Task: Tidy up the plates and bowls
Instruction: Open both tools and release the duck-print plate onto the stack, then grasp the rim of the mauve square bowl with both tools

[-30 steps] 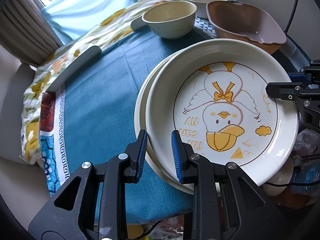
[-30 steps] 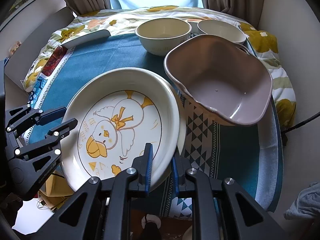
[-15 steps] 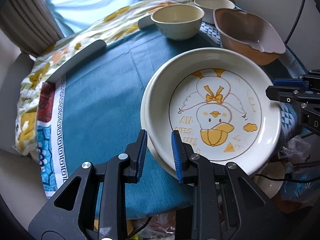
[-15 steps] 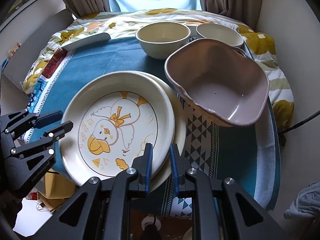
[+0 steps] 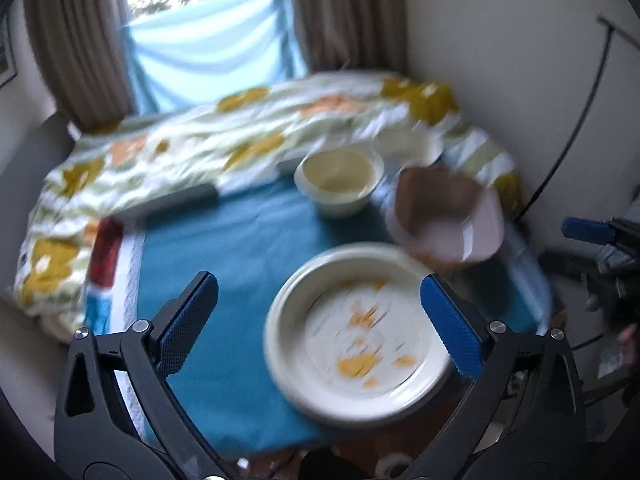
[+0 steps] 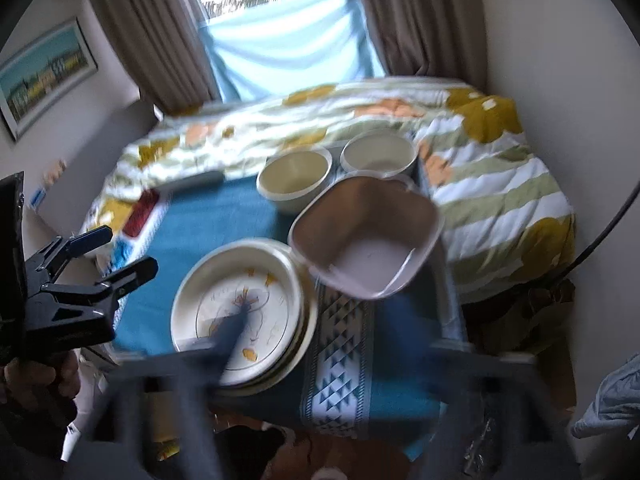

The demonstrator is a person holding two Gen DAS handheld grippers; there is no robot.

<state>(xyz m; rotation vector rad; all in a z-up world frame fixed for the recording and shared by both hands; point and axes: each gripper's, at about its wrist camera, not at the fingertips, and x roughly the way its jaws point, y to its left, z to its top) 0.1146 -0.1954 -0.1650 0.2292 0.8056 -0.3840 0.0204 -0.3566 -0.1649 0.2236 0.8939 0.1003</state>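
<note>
Two round glazed plates (image 6: 240,316) sit stacked at six o'clock on the teal cloth (image 5: 240,248) — duck-printed, glossy; my left gripper (image 5: 320,320) and right gripper (image 6: 340,344) have just sprung wide, empty — above them.

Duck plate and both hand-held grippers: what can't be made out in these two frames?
- Duck plate: drawing smeared by motion blur in both wrist views.
- Plate beneath it: only an edge shows in the right wrist view; the duck plate covers the rest.
- Right hand-held gripper: own fingers blurred to streaks in its view.
- Small white bowl: blurred in both views.
</note>
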